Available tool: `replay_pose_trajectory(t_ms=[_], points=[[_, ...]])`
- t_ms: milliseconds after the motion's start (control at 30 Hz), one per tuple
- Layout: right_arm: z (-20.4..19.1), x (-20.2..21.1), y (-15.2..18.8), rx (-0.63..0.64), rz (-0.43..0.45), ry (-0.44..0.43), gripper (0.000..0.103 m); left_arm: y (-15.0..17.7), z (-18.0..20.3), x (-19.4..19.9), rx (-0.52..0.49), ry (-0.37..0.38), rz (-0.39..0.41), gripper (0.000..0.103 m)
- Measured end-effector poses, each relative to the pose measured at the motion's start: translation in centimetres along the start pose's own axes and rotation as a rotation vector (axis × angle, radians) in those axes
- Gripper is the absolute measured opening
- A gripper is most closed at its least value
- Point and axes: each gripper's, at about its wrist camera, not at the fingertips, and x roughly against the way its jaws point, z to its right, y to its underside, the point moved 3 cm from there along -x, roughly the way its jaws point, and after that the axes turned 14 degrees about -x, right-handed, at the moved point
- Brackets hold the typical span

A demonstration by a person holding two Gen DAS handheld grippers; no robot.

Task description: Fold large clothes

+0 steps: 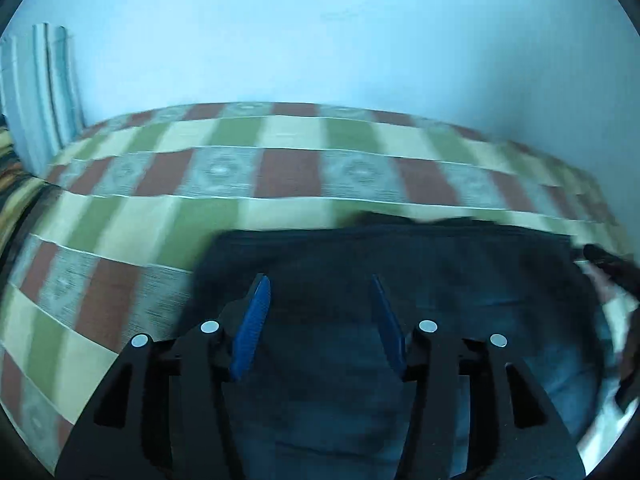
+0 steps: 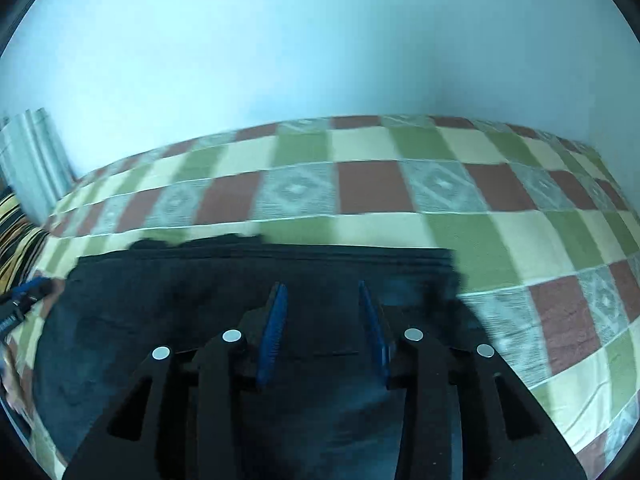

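Note:
A dark, near-black garment [image 1: 400,272] lies flat on a checked bed cover [image 1: 168,216], with a straight far edge. My left gripper [image 1: 320,280] is open above its left part, blue pads apart, holding nothing. In the right wrist view the same garment [image 2: 200,288] spreads below my right gripper [image 2: 322,286], which is open and empty over its right part. The right gripper shows blurred at the right edge of the left wrist view [image 1: 608,260]. The left gripper shows at the left edge of the right wrist view [image 2: 28,292].
The bed cover [image 2: 480,208] has green, cream, red and grey squares. A pale blue wall [image 1: 320,40] stands behind the bed. A pale curtain or panel [image 1: 40,100] is at the far left, with a striped cloth [image 2: 16,236] below it.

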Motion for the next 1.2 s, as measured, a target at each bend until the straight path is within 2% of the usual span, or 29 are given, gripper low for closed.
replay_pose_trajectory(t_ms=[67, 133, 233, 333, 467, 633, 1200], points=[[-1.8, -0.5, 0.8, 0.019, -0.007, -0.013, 0.048, -0.2, 2.4, -0.4, -0.006, 0.022, 0.003, 0.054], [-3.2, -1.6, 1.8, 0.020, -0.030, -0.022, 0.048, 0.0, 4.4, -1.6, -0.002, 0.025, -0.009, 0.054], [-4.0, -3.3, 3.3, 0.023, -0.054, 0.000, 0.048, 1.1, 5.5, -4.1, 0.018, -0.001, -0.069, 0.054], [-3.8, -5.0, 4.7, 0.039, -0.060, 0.038, 0.049, 2.6, 5.6, -5.9, 0.020, -0.013, -0.106, 0.054], [-3.1, -6.6, 5.7, 0.021, -0.079, 0.041, 0.053, 3.6, 5.8, -7.1, -0.014, -0.040, -0.100, 0.056], [-3.1, -7.5, 6.4, 0.039, -0.055, 0.073, 0.054, 4.2, 6.0, -8.2, -0.026, -0.060, -0.082, 0.057], [-3.2, -8.1, 6.8, 0.057, -0.049, 0.108, 0.054, 4.3, 6.1, -9.2, -0.039, -0.054, -0.095, 0.056]])
